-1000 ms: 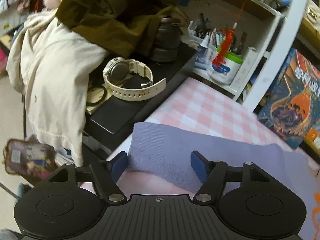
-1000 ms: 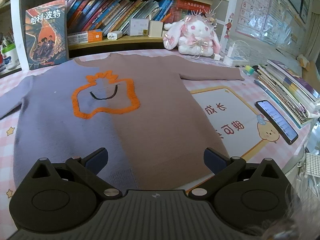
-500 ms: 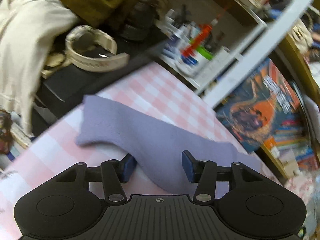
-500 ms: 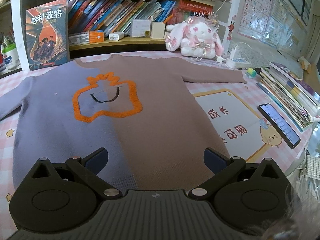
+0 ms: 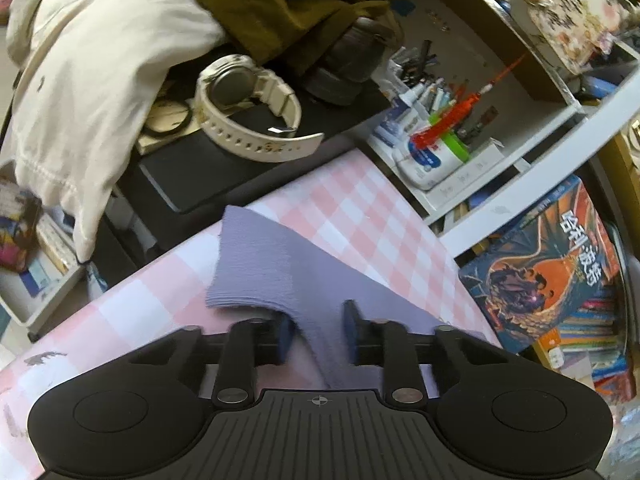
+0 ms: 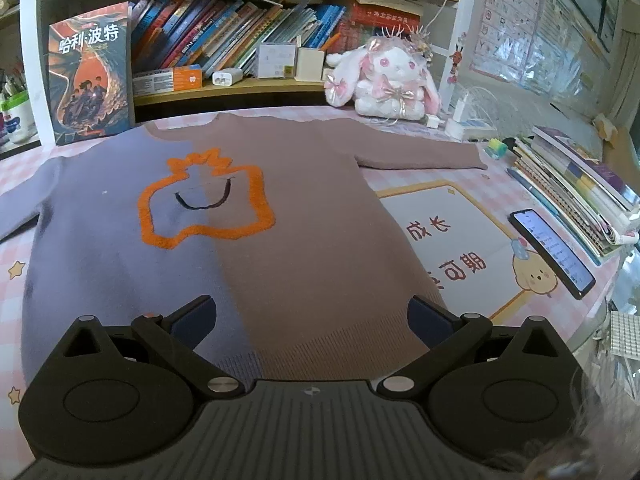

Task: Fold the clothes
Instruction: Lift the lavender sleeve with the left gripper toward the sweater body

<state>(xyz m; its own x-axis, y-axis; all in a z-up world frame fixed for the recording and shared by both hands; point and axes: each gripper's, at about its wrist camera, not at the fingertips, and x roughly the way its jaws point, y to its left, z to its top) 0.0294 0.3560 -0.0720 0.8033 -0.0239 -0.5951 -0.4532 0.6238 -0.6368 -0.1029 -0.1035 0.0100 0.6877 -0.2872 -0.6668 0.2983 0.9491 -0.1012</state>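
You are in a lived-in home study, likely a child's room: a desk (image 6: 532, 200) under a pink checked cover, a wooden shelf (image 6: 240, 88) crammed with leaning picture books (image 6: 224, 36), a plush rabbit (image 6: 384, 80) beside a charger, an alphabet chart (image 6: 508, 16) on the wall. To the left, a pen holder (image 5: 432, 136), a white wristwatch (image 5: 252, 108) and heaped jackets (image 5: 92, 68).
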